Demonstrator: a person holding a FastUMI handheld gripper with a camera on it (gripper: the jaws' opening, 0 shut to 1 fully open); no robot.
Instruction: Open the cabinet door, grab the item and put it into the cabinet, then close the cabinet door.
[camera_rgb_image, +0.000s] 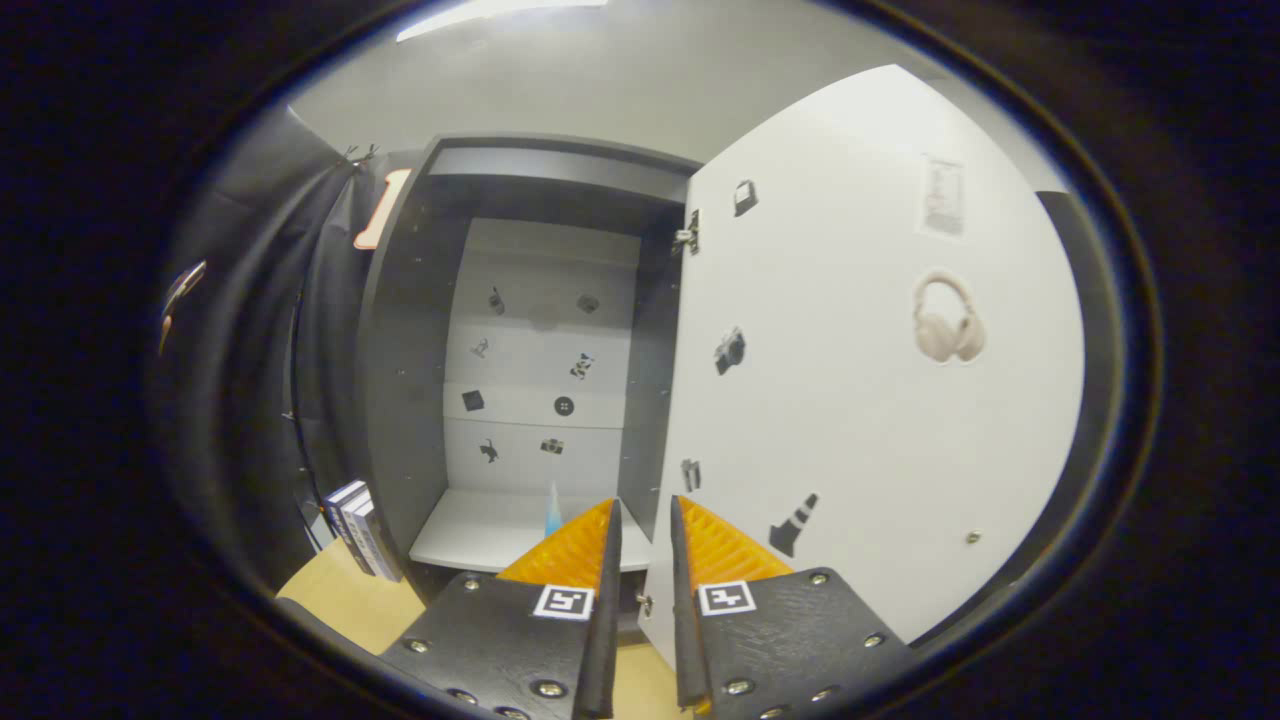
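Observation:
The cabinet (400, 330) stands open, its white door (860, 400) swung out to the right on a hinge (686, 235) at the cabinet's right wall. On the white bottom shelf (480, 530) stands a small light-blue item (552, 512), just beyond my left fingertip. My gripper (645, 505) hovers in front of the shelf, level with the door's hinge side. Its fingers are drawn together with only a narrow slit between them and hold nothing.
Small picture stickers dot the cabinet's back wall (545, 330) and the door's inner face. A few upright boxes (355, 525) stand on the wooden tabletop (345, 600) left of the cabinet. Black cloth hangs further left.

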